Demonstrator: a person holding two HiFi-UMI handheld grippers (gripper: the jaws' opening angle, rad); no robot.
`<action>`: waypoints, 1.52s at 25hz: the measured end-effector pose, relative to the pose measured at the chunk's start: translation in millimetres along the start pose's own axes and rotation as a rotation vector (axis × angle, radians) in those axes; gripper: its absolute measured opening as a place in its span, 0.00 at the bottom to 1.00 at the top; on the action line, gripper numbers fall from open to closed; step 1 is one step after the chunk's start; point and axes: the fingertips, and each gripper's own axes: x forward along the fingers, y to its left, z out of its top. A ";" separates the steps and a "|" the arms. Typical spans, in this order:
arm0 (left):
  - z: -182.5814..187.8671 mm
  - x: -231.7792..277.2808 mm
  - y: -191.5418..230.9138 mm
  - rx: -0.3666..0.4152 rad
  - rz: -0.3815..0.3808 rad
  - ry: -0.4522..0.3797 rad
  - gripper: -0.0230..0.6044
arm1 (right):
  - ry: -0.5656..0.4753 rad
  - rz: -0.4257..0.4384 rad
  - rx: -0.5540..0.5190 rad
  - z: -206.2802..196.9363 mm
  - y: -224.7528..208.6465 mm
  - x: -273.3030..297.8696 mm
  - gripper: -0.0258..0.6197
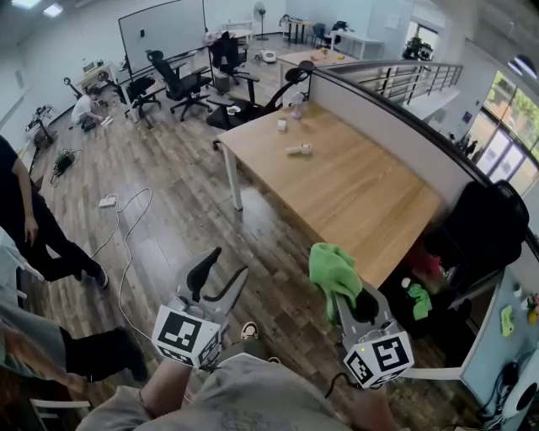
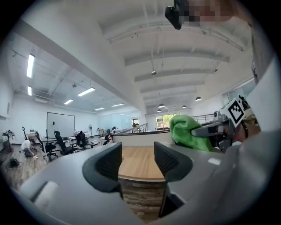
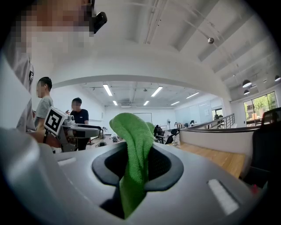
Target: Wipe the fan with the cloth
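Observation:
A green cloth (image 1: 332,271) hangs bunched from my right gripper (image 1: 344,296), low in the head view near the table's near corner. The right gripper view shows the jaws shut on the cloth (image 3: 134,145), which sticks up above them and trails down below. My left gripper (image 1: 222,274) is held level beside it, jaws open and empty; its own view looks between the fingers (image 2: 107,165) at the table end. A standing fan (image 1: 260,12) is far off at the back of the room. No fan is close to either gripper.
A long wooden table (image 1: 354,194) runs ahead with a few small items (image 1: 299,150) at its far end. A grey partition (image 1: 396,126) borders its right side. Office chairs (image 1: 177,80) and a floor cable (image 1: 126,219) lie to the left. A person (image 1: 34,227) stands at the left edge.

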 end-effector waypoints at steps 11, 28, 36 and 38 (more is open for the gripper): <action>-24.2 49.9 35.9 -0.014 -0.029 0.028 0.48 | 0.045 -0.012 0.004 -14.6 -28.0 58.4 0.19; -42.3 201.2 197.1 -0.020 -0.105 0.089 0.46 | 0.134 -0.028 0.007 -1.3 -74.9 266.4 0.19; -61.5 259.9 271.1 -0.032 -0.136 0.111 0.46 | 0.161 -0.048 0.011 -1.2 -94.7 359.1 0.19; -64.0 273.3 284.6 -0.027 -0.143 0.115 0.46 | 0.173 -0.052 0.014 -3.2 -100.6 377.2 0.19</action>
